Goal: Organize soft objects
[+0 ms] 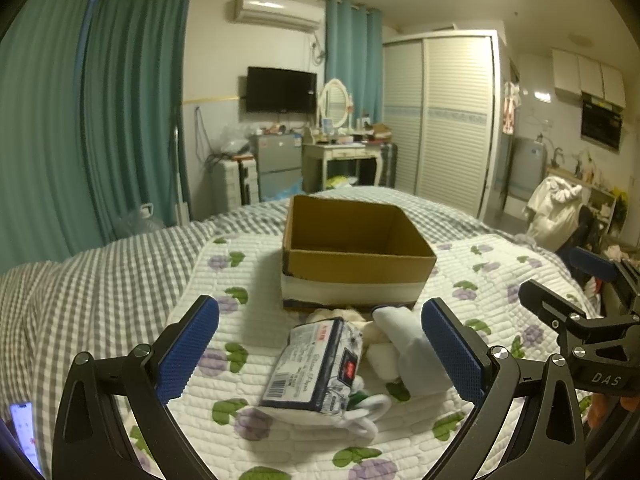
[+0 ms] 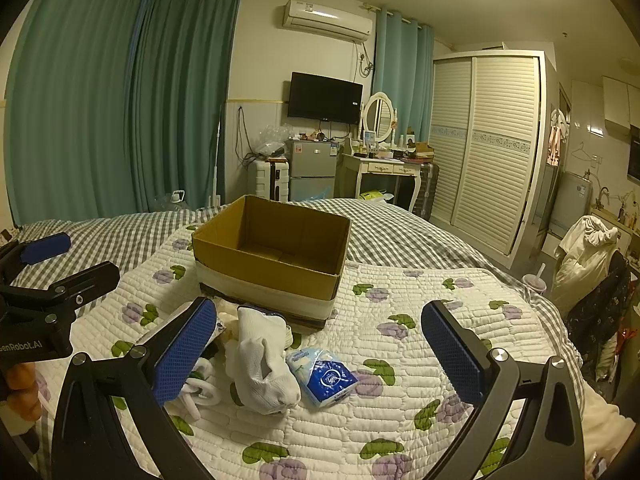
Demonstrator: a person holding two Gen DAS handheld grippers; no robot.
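- Blue-padded left claw (image 1: 320, 354) is spread wide, gripping nothing; a tissue pack (image 1: 316, 364) lies between its fingers on the quilt (image 1: 460, 280).
- Right claw (image 2: 320, 354) gapes too, above a white sock (image 2: 262, 372) and blue tissue packet (image 2: 324, 378).
- Cardboard box (image 2: 272, 256) sits just beyond both.

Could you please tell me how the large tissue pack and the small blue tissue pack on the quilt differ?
The large tissue pack is bulkier and mostly white and grey with dark navy edging; the small blue tissue pack is slimmer and bright blue and white. The large one lies left of the white glove, the small one right of it. Both rest on the quilt, outside the cardboard box.
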